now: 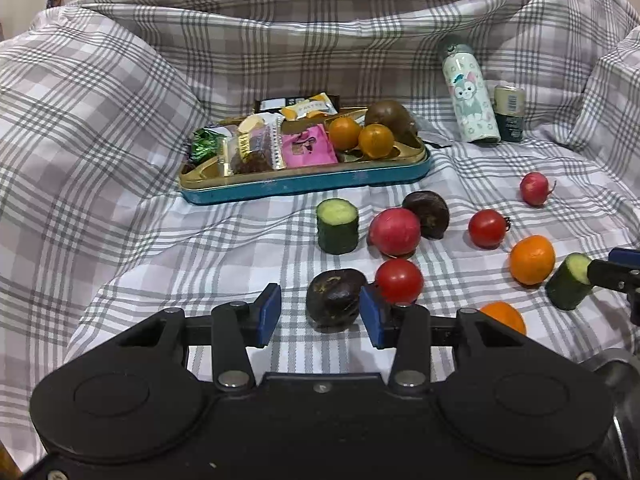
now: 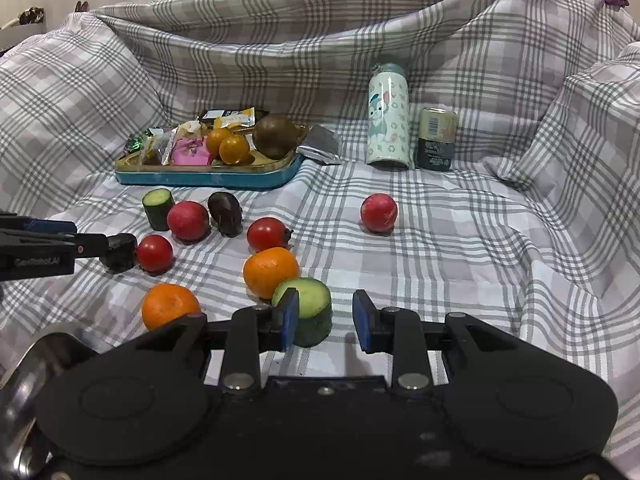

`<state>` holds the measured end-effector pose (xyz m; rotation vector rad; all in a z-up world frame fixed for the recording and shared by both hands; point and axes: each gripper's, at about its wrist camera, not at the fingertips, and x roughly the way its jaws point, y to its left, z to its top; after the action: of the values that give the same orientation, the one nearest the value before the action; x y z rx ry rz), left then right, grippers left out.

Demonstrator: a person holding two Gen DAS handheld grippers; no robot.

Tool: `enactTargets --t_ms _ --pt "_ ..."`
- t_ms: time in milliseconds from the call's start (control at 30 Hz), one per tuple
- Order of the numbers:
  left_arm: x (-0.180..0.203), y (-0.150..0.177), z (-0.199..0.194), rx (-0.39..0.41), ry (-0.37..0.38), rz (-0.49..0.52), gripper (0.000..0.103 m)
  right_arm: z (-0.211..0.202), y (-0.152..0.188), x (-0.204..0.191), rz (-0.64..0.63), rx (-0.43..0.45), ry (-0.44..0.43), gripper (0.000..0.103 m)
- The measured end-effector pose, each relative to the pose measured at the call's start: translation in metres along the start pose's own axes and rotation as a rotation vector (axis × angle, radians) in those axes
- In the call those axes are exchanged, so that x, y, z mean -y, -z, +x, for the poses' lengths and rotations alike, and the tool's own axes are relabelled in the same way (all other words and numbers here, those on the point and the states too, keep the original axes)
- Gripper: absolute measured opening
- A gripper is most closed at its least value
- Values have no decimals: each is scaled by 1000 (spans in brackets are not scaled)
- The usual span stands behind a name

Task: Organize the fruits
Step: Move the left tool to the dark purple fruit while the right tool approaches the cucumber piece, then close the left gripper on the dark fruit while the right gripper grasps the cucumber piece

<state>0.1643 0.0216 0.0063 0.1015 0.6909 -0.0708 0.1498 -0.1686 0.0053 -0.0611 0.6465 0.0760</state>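
My left gripper (image 1: 320,314) is open around a dark purple fruit (image 1: 334,297) on the checked cloth; its right pad is near the fruit. A red tomato (image 1: 399,281) sits just right of it. My right gripper (image 2: 326,320) is open, with a cucumber piece (image 2: 310,310) beside its left pad. Two oranges (image 2: 271,272) (image 2: 170,306), another tomato (image 2: 267,234), two pink-red fruits (image 2: 188,221) (image 2: 378,213), a second dark fruit (image 2: 225,213) and a second cucumber piece (image 2: 158,208) lie scattered.
A blue tin tray (image 1: 312,186) at the back holds snack packets, two small oranges (image 1: 360,138) and a brown kiwi. A cartoon bottle (image 2: 389,118) and a can (image 2: 437,138) stand behind. A metal bowl rim (image 2: 36,364) shows at lower left.
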Motion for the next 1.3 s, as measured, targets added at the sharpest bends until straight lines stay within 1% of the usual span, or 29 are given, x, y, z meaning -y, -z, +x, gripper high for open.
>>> enactTargets --t_ms 67,200,367,500,633,767,867,967,1000,1033,1100,1167,1300 --pt "0 -2 1 -5 6 7 51 0 0 0 0 2 2 31" --pt "4 -5 9 -13 -15 54 51 0 0 3 16 -3 -3 31" --pt "5 -1 15 -25 9 70 51 0 0 3 19 -3 -7 31" --pt "6 0 19 -35 6 85 52 0 0 4 24 -5 -8 31" --pt "-5 -7 20 -38 23 17 53 1 -1 3 29 -6 -10 31" --pt "-24 -15 22 -32 22 -90 53 1 -1 4 36 -8 -12 31" --pt "-41 -20 25 -27 -8 -174 53 1 -1 5 43 -11 -15 31" --pt "-57 -22 30 -43 -48 -251 52 1 -1 5 44 -11 -16 31" --pt "-62 -21 32 -53 -59 -277 49 1 -1 5 43 -10 -15 31" --pt "-66 -20 33 -55 -73 -296 48 1 -1 4 41 -9 -14 31" --pt "-71 -18 32 -57 -89 -315 48 1 -1 4 40 -9 -12 31" --pt "-74 -16 30 -51 -83 -329 48 1 -1 4 40 -9 -12 31" --pt "-67 -14 27 -33 -88 -294 49 2 -1 3 34 -7 3 31"
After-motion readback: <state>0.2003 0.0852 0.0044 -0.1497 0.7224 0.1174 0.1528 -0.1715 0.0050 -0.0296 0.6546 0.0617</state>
